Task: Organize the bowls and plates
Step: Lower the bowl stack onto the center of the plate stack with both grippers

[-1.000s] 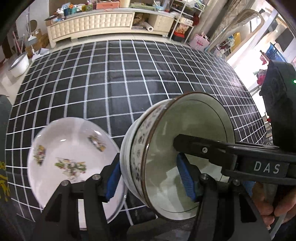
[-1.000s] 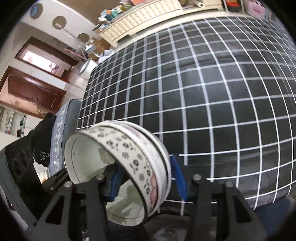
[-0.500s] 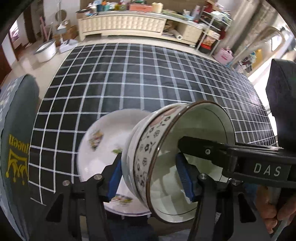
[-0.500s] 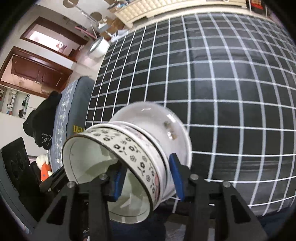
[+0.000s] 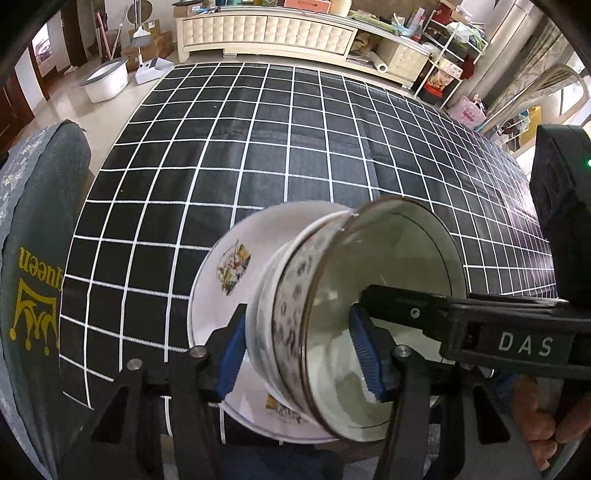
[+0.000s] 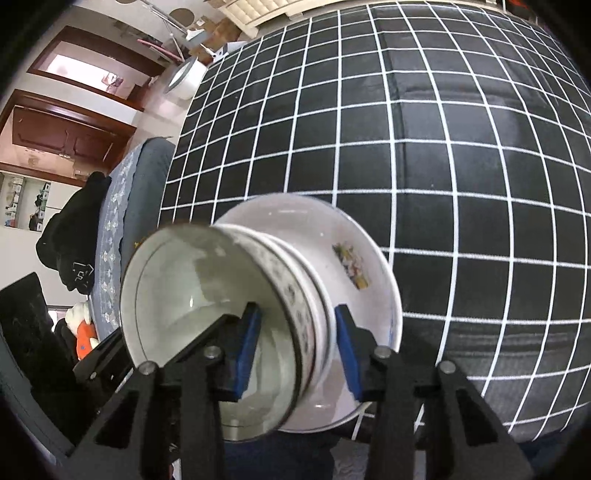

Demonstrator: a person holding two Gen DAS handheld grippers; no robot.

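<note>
A stack of white bowls (image 5: 295, 314) with a dark floral band is held over a white plate (image 5: 225, 273) with flower prints, near the table's front edge. My left gripper (image 5: 299, 354) is shut on the stack's left wall, one pad outside and one inside. My right gripper (image 6: 299, 347) is shut on the opposite wall of the bowl stack (image 6: 236, 295); its arm, marked DAS, shows in the left wrist view. The plate (image 6: 354, 266) lies right under the stack. I cannot tell whether the stack touches the plate.
The table carries a black cloth with a white grid (image 5: 280, 147). A chair back with a grey cover (image 5: 33, 258) stands at the left edge. A cream sideboard (image 5: 266, 33), a white basin (image 5: 105, 79) and shelves stand beyond the far side.
Both grippers have carried the bowl stack leftwards, from beside the plate to right over it. The grip on the stack has not changed.
</note>
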